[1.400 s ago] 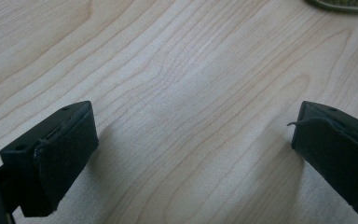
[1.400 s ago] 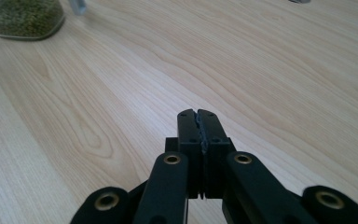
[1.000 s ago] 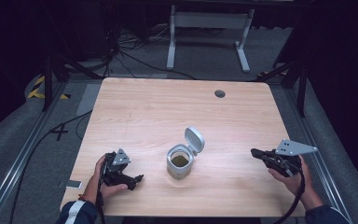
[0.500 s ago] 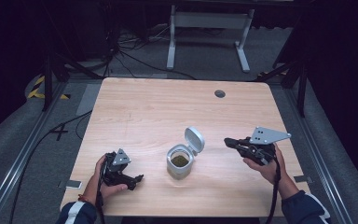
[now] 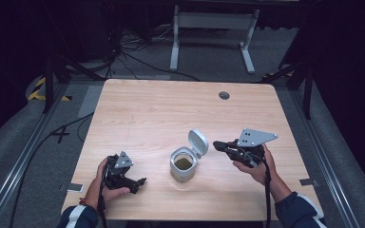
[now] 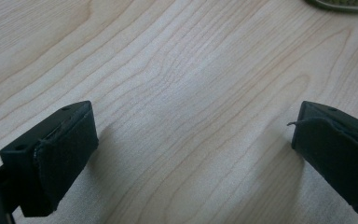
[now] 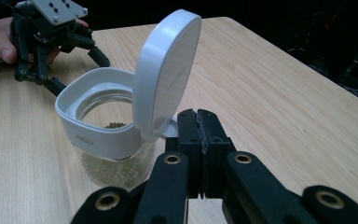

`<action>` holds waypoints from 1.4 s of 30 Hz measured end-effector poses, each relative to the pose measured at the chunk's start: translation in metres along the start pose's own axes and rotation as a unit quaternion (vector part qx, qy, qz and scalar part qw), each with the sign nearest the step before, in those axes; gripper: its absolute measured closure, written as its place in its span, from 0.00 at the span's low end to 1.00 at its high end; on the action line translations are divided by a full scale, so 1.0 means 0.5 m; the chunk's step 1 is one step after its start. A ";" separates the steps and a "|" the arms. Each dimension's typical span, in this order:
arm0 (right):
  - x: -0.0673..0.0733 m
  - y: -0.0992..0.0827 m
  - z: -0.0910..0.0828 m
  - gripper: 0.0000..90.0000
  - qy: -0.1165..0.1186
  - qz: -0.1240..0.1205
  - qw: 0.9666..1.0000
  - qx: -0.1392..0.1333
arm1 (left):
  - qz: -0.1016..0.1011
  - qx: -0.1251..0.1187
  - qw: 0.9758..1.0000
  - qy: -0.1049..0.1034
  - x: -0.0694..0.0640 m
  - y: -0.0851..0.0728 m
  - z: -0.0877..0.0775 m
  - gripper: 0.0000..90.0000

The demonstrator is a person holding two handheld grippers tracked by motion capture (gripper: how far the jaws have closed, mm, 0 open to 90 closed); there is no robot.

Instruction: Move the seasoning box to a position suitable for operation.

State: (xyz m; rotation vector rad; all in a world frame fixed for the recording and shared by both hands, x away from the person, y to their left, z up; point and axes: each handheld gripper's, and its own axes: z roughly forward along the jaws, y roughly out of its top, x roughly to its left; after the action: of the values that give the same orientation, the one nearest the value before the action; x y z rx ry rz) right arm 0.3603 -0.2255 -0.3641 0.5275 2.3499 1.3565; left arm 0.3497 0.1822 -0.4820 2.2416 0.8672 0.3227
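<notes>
Closing on the jar [image 5: 184,164] at mid-table, the right gripper [image 5: 218,145] has advanced from the table's edge, jaws pressed together just behind the upright lid [image 7: 165,74]. Left gripper [image 5: 140,181] rests wide, empty. Lid closure appears imminent.

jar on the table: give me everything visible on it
The jar is a small clear container with a white collar and a white hinged lid flipped open and standing about upright on the side facing the right gripper. Greenish-brown granular contents fill its lower part. It stands upright on the wooden table, between the two grippers near the front edge. The right gripper's shut fingers sit just behind the lid; contact unclear.
</notes>
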 end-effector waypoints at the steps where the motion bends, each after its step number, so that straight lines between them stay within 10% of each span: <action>1: 0.001 0.002 0.003 0.99 0.001 0.000 1.000 0.000 | -0.001 0.000 1.000 0.000 0.000 0.000 0.000 0.01; 42: 0.037 0.007 0.021 0.99 0.029 -0.029 0.999 0.011 | 0.003 0.000 1.000 -0.003 0.002 0.001 0.001 0.00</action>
State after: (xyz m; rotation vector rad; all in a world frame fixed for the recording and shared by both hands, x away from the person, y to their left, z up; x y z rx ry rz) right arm 0.3502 -0.2071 -0.3684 0.4272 2.4099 1.3379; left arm 0.3508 0.1824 -0.4819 2.2438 0.8581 0.3185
